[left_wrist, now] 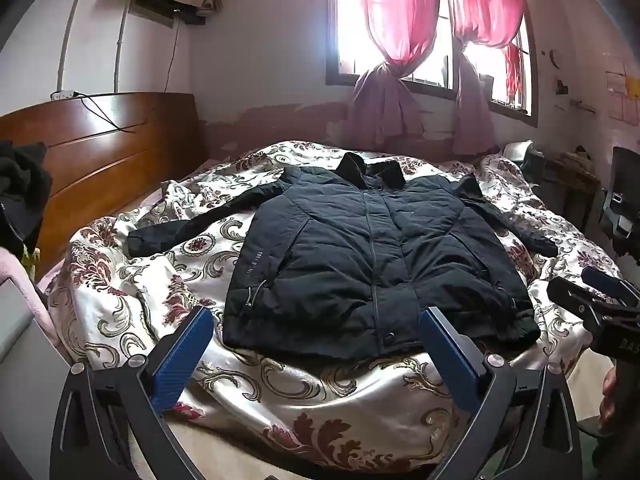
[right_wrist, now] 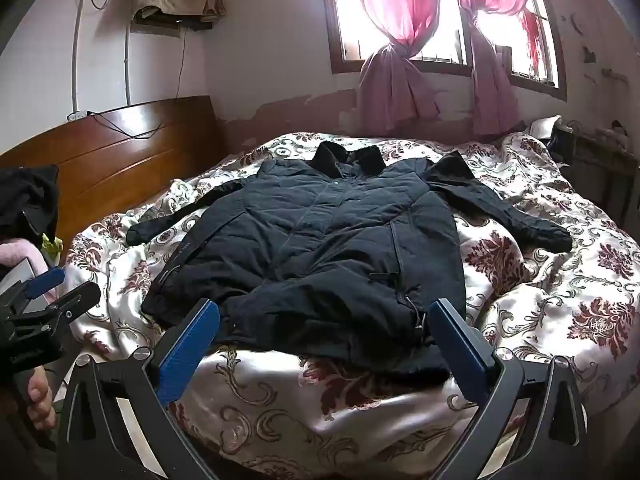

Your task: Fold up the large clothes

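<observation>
jaws wide apart, empty, on left gripper (left_wrist: pixel 316 336) and right gripper (right_wrist: pixel 324 330); near hem of black jacket (left_wrist: pixel 360 248), lettering unclear.

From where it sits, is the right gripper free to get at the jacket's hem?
Probably yes. The right gripper is open, and the jacket's hem lies flat on the bedspread just ahead of its fingers, nothing between.

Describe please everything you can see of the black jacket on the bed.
The black jacket is a padded, quilted winter coat lying flat, front up, on the floral bedspread. Its zipper looks closed, its dark collar points toward the window, and both sleeves are spread outward. Small pale lettering runs near one side seam. The hem faces the cameras, slightly rumpled. Neither hand-held gripper touches it.
</observation>
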